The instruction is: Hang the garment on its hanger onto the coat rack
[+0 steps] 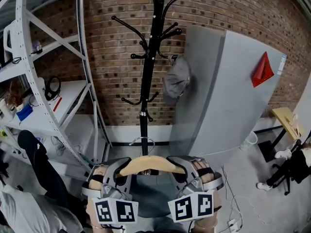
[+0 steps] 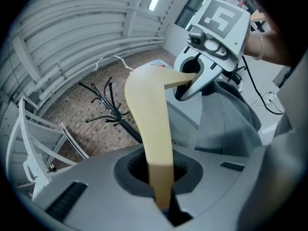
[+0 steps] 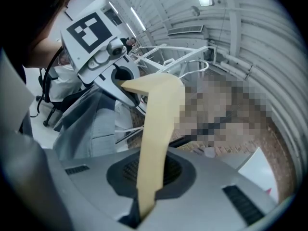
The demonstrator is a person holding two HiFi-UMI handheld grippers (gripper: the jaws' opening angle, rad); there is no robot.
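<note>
Low at centre of head view: wooden hanger (image 1: 151, 164) held level, grey garment (image 1: 150, 198) draped beneath. Left hand-held gripper (image 2: 161, 203) clenched on hanger's left arm, right hand-held gripper (image 3: 144, 211) clenched on its right arm. Black coat rack (image 1: 151, 57) upright beyond hanger, before brick wall (image 1: 233, 8). Grey cap (image 1: 177, 79) hangs on rack.

Two matching grey moulded shells: left gripper (image 1: 124, 172) and right gripper (image 1: 182, 171), each topped by a white marker cube (image 1: 115, 211) printed with black squares. Dark padding (image 2: 130, 170) lines the jaw hollows. A thin bracelet (image 2: 261, 47) circles the right wrist.
</note>
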